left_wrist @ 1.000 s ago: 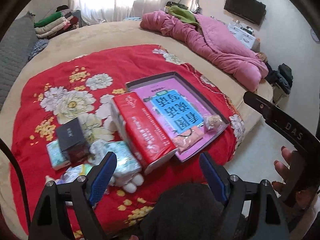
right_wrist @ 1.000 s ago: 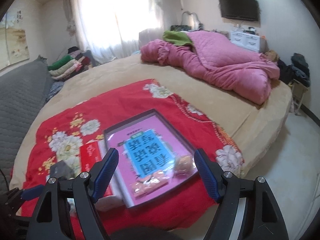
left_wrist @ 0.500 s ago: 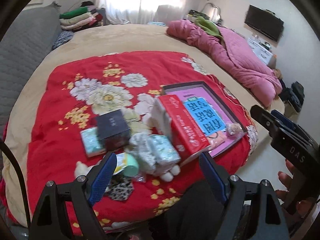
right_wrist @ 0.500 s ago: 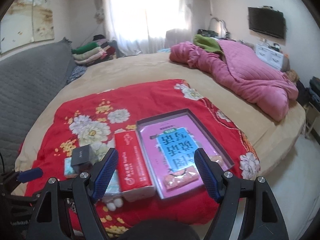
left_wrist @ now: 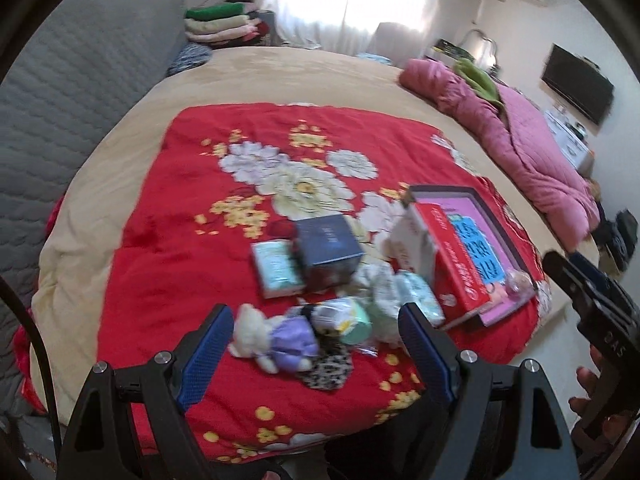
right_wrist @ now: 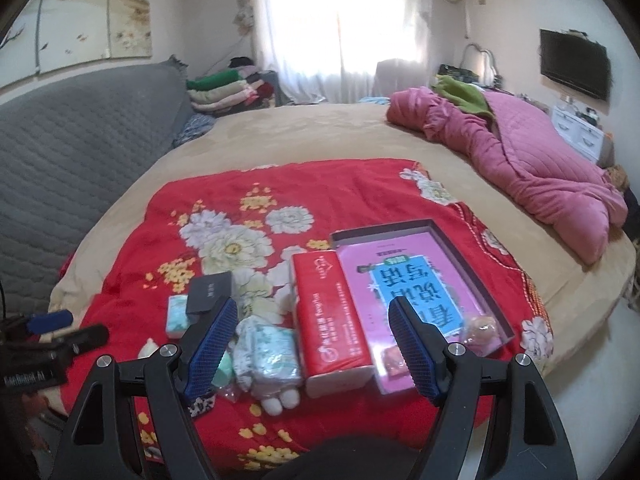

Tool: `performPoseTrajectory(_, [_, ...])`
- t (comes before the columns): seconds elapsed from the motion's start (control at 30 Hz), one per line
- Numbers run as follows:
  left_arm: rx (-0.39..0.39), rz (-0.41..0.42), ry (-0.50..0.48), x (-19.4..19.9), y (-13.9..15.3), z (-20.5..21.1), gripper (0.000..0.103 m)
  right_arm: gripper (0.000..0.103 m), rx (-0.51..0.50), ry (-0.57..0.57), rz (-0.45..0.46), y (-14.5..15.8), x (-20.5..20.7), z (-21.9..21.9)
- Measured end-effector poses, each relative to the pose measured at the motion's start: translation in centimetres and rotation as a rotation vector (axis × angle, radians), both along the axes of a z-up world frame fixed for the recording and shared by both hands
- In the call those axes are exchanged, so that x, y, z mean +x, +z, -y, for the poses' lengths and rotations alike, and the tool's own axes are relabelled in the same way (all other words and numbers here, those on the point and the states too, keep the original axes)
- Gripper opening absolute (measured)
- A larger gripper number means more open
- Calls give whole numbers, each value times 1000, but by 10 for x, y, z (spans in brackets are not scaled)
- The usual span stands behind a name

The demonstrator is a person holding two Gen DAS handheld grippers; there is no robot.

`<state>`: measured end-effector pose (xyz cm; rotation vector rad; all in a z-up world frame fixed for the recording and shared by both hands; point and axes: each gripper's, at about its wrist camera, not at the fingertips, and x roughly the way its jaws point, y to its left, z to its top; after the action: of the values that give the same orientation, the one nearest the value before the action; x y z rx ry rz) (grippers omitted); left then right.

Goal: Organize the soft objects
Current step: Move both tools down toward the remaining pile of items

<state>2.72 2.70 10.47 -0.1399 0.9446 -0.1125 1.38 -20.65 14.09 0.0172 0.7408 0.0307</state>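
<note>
A pile of small items lies on the red floral blanket (left_wrist: 168,240). A white plush bear in a purple dress (left_wrist: 276,338), a mint-green soft item (left_wrist: 352,320) and a pale patterned plush (right_wrist: 266,354) lie beside a red tissue pack (right_wrist: 334,320) and a dark blue box (left_wrist: 328,246). A shallow box with a pink book (right_wrist: 416,280) holds two small plush pieces (right_wrist: 478,326). My left gripper (left_wrist: 316,352) is open, held above the bear. My right gripper (right_wrist: 312,344) is open, above the tissue pack.
A pink quilt (right_wrist: 520,160) lies bunched at the far right of the beige bed (right_wrist: 320,136). A grey quilted headboard (right_wrist: 72,140) stands on the left. Folded clothes (right_wrist: 228,88) are stacked by the window. A small teal packet (left_wrist: 276,268) lies by the blue box.
Both grippers have swung left. The pile of soft items has come into the middle of both views, and the plush bear now shows between the left gripper's fingers. Both stay open.
</note>
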Motion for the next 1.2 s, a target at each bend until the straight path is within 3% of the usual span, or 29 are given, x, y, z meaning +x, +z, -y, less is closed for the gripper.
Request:
performPoseTrajectory(0.47, [-23, -70, 138, 10, -35, -65, 84, 79, -83, 90, -67, -42, 9, -25])
performPoseTrajectory(0.77, [-18, -134, 136, 32, -68, -61, 84, 79, -129, 136, -121, -74, 19, -33])
performPoseTrajectory(1.03, [8, -205, 110, 78, -103, -42, 84, 79, -155, 156, -131, -88, 27, -33])
performPoseTrajectory(1.2, [-54, -243, 137, 112, -124, -51, 84, 79, -204, 189, -133, -95, 28, -39])
